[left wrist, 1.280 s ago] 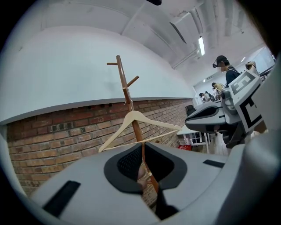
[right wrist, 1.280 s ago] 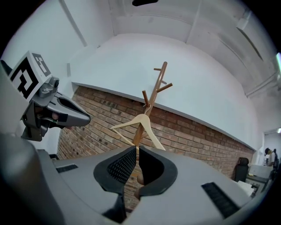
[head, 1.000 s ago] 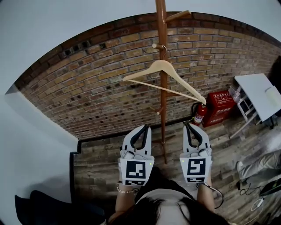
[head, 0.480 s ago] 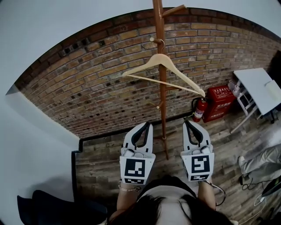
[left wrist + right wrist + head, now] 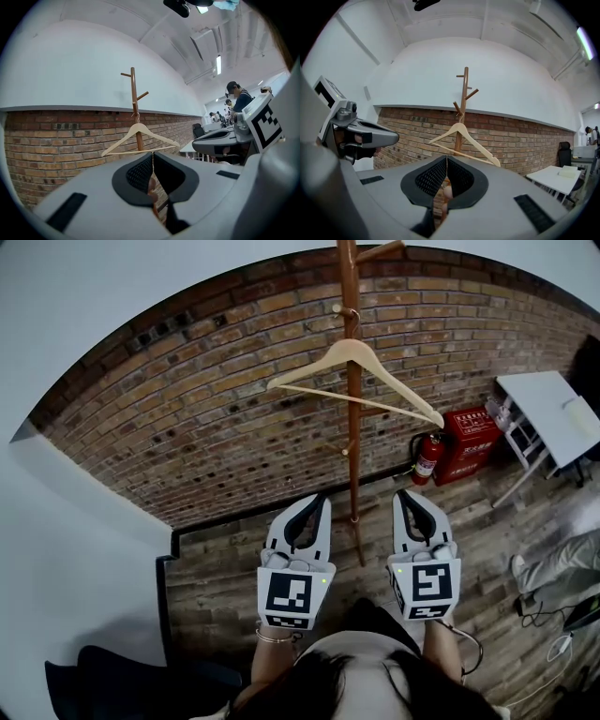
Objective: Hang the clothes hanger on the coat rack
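"Two grippers. How do their fingers stand?"

"Pressed together on both. The left gripper (image 5: 153,157) has its tips meeting with nothing between them, and the right gripper (image 5: 446,159) is the same, empty. They sit side by side, pointing level at the wall, one to each side of the pole's foot."

"And the clothes hanger (image 5: 307,367)?"

"Well apart from both, up on the coat rack (image 5: 353,456). Its hook is over a short peg near the top of the pole, and it hangs free and tilted, the right end lower in the head view."

"What's round it?"

"A brick wall (image 5: 187,418) behind, white above the bricks, and a wooden floor (image 5: 225,568) below. To the right are a fire extinguisher (image 5: 427,465) beside a red box (image 5: 471,456), then a white table (image 5: 553,413). People sit further off."
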Motion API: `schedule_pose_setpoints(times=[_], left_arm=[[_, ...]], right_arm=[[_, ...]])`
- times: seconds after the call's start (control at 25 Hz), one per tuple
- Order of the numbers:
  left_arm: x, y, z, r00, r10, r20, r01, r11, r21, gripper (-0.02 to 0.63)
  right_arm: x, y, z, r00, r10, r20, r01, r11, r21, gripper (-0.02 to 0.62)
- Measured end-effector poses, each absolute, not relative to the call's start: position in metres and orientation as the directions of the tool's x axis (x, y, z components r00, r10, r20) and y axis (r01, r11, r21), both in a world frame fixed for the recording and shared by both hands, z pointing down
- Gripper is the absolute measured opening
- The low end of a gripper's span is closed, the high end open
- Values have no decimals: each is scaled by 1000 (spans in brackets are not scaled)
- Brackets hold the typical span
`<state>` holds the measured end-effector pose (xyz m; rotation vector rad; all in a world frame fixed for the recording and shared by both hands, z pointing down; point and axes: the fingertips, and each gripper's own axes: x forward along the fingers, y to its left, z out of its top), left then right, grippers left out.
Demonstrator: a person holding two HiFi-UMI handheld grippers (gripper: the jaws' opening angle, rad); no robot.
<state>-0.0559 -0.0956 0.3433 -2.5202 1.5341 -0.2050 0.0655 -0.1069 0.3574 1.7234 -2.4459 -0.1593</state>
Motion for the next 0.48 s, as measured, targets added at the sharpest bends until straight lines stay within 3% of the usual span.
schedule_pose_setpoints(times=[0.48], left_arm=[[-81,-60,358,454,-891,24,-885,-453,-106,12]], right_arm=[[43,-59,365,-321,-944,72,-928,329,172,40]])
